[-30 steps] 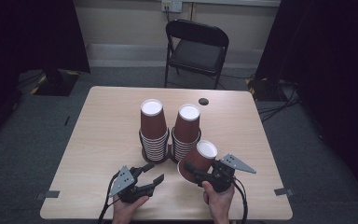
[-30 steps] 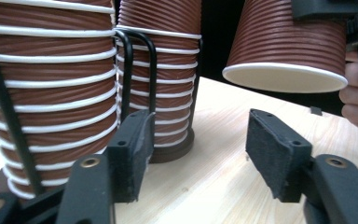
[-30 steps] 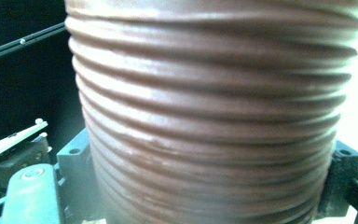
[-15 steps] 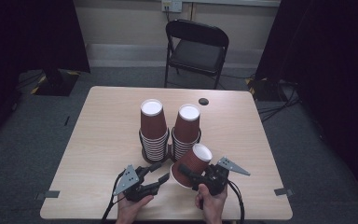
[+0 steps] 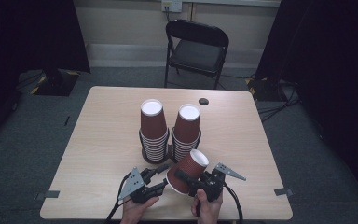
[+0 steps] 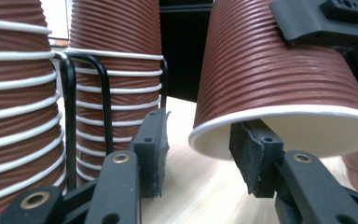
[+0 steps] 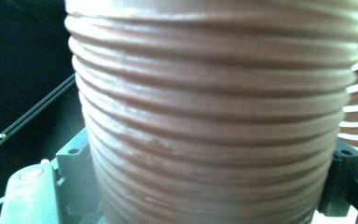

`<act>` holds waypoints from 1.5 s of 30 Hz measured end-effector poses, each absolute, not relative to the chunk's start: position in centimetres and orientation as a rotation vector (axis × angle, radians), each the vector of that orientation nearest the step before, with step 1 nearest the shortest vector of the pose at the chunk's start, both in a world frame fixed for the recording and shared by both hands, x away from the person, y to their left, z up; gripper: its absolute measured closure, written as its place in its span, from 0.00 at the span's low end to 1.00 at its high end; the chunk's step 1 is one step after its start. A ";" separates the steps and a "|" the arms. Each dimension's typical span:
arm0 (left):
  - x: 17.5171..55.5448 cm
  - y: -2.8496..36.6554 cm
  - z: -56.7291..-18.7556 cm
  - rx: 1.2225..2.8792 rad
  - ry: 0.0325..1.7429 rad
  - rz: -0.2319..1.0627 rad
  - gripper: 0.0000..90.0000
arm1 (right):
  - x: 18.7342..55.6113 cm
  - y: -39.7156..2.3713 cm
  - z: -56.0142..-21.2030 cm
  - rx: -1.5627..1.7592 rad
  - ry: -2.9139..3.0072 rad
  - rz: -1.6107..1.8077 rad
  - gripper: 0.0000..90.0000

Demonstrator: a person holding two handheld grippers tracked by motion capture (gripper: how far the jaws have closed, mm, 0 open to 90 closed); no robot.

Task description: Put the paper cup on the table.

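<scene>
Brown cups: two stacks [image 5: 154,135], one cup [image 5: 188,171] in right tool [image 5: 186,179].

Table evenly lit, bkgd dark, closeups blurry

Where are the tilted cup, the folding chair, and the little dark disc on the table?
tilted cup [image 5: 189,170], high view, on its ribbed brown side.
folding chair [image 5: 196,54], high view, on its black seat.
dark disc [image 5: 203,101], high view, on its middle, near the table's far edge.

Held cup [image 7: 205,121] blurred, cut off top and bottom; small dark disc [image 5: 203,101] perhaps lid.
</scene>
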State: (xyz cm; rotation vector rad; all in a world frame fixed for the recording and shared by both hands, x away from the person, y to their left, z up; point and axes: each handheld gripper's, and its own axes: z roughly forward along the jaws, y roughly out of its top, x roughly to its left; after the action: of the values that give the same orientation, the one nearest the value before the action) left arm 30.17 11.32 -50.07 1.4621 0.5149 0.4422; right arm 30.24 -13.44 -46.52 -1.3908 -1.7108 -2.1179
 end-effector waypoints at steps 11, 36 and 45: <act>30.2 10.2 -50.0 1.418 0.500 0.506 0.69 | 30.0 -12.3 -46.6 -1.340 -1.663 -2.072 0.17; 30.2 10.6 -49.8 1.411 0.524 0.472 0.94 | 30.9 -12.3 -45.8 -1.347 -1.746 -2.099 0.13; 30.2 11.1 -49.8 1.422 0.519 0.383 0.95 | 31.3 -13.0 -45.1 -1.359 -1.765 -2.154 0.14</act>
State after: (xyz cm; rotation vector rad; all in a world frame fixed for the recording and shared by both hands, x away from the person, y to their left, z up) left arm 30.16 11.13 -49.83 1.4216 0.5193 0.3829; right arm 31.34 -13.05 -45.06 -1.3589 -1.7653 -2.1544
